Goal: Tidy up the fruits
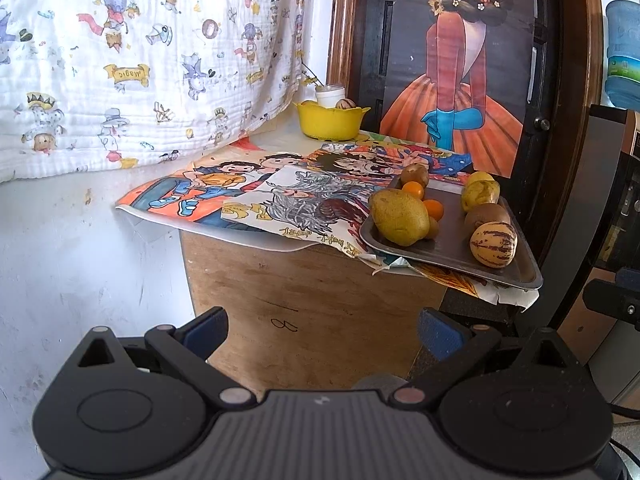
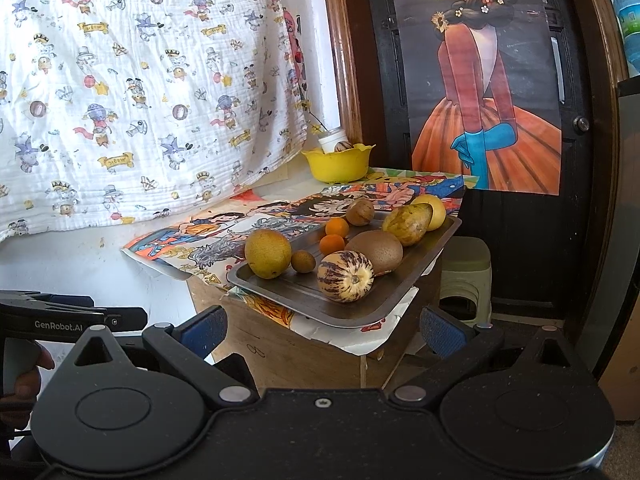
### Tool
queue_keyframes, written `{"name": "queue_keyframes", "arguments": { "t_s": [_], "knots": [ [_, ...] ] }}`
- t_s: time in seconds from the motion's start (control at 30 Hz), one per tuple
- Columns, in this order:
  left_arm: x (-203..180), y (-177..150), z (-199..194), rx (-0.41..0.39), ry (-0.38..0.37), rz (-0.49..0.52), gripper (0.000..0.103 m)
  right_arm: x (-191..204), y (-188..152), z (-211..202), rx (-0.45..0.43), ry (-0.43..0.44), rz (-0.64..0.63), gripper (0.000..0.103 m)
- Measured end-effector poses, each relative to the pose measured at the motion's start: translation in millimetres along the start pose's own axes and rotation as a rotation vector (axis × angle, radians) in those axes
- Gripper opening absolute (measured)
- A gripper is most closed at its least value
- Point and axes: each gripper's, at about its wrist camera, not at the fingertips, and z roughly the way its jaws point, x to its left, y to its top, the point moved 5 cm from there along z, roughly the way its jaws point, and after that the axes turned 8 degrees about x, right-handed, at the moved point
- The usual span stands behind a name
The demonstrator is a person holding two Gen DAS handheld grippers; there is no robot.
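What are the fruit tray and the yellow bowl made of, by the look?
Tray: likely metal, dull grey brushed finish with soft sheen, thin rolled rim, pressed ridges in the floor. Yellow bowl: probably plastic, uniform glossy colour and moulded scalloped rim, though glazed ceramic can't be excluded.

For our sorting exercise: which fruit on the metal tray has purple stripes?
The round cream-coloured striped melon at the grey metal tray's near edge; every other fruit is plain-skinned.

Both wrist views look up from low, seemingly near the table, sharing the tray; right sits nearer.
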Motion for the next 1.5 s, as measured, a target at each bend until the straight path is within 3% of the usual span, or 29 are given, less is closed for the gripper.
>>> {"name": "queue_keyframes", "arguments": {
  "t_s": [1.5],
  "knots": [
    [1.1, 7.7, 8.3, -0.036, 0.017, 0.022, 0.103, 3.0, 1.2, 11.1, -0.001, 0.025, 0.008, 0.102]
  ]
}}
